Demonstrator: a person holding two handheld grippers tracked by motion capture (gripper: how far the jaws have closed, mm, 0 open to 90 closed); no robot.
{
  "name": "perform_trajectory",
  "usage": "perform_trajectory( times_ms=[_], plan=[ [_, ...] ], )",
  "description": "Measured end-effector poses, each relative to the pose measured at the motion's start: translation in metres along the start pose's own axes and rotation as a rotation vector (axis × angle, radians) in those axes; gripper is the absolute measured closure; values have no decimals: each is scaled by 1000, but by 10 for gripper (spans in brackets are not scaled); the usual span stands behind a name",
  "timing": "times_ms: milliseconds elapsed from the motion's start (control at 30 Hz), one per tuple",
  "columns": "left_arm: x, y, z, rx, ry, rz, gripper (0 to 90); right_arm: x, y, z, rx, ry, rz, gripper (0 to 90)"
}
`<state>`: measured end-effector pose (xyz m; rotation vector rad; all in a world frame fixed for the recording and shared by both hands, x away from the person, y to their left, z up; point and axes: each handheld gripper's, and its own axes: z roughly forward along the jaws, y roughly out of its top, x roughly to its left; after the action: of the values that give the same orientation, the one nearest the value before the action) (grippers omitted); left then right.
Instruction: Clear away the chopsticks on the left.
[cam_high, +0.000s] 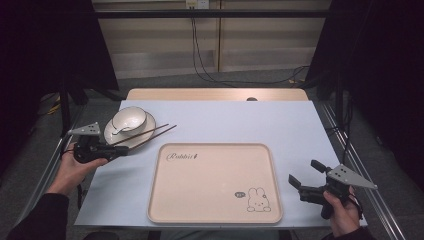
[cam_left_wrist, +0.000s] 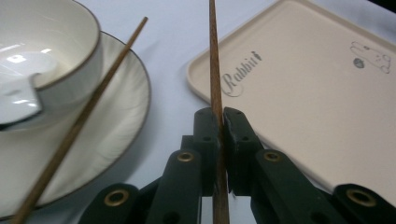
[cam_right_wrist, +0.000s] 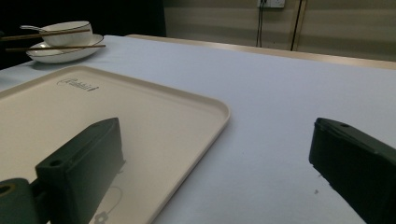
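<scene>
Two chopsticks noted at L side; we start at the left gripper (cam_left_wrist: 220, 116). Its jaws are clenched on one chopstick (cam_left_wrist: 215, 70), pinched near the stick's lower end, shaft running up and away between the pads. In the high view we see the same L gripper (cam_high: 122, 149) w/ the held stick's tip pointing toward the table centre. The second chopstick (cam_left_wrist: 84, 116) lies slanted across the plate (cam_left_wrist: 126, 116), beside the bowl (cam_left_wrist: 70, 51); whether the gripper holds it too, we cannot tell. The bowl sits on the plate, w/ a white spoon (cam_high: 121, 130) in it. Just R of the plate lies the cream tray (cam_high: 215, 182), marked "Rabbit" w/ a rabbit drawing, on the pale blue table (cam_high: 240, 120). The right gripper (cam_high: 306, 176) sits at the tray's R edge, jaws spread wide apart, nothing between them.
</scene>
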<state>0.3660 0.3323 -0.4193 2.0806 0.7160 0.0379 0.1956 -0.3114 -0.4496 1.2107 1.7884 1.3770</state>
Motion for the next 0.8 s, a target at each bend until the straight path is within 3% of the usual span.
perform_trajectory(
  times_ms=[200, 333, 400, 500, 533, 633, 800],
  plan=[
    [-25, -1, 7, -5, -18, -53, 844, 1, 0, 0, 2, 1, 6, 25],
    [-43, 0, 15, -15, 1, -78, 844, 0, 0, 0, -1, -1, 3, 25],
    [-57, -1, 19, -31, 33, -98, 844, 1, 0, 0, 1, 0, 7, 25],
    [-66, -1, 21, -35, 59, -120, 844, 1, 0, 0, 3, 4, 8, 25],
    [-75, -2, 23, -52, 82, -142, 843, 0, 0, 0, 2, 5, 8, 25],
    [-85, -3, 25, -70, 81, -158, 844, 1, 0, 0, 1, 4, 8, 25],
    [-108, -6, 32, -76, 165, -216, 844, 1, 0, 0, 4, 9, 4, 25]
  ],
)
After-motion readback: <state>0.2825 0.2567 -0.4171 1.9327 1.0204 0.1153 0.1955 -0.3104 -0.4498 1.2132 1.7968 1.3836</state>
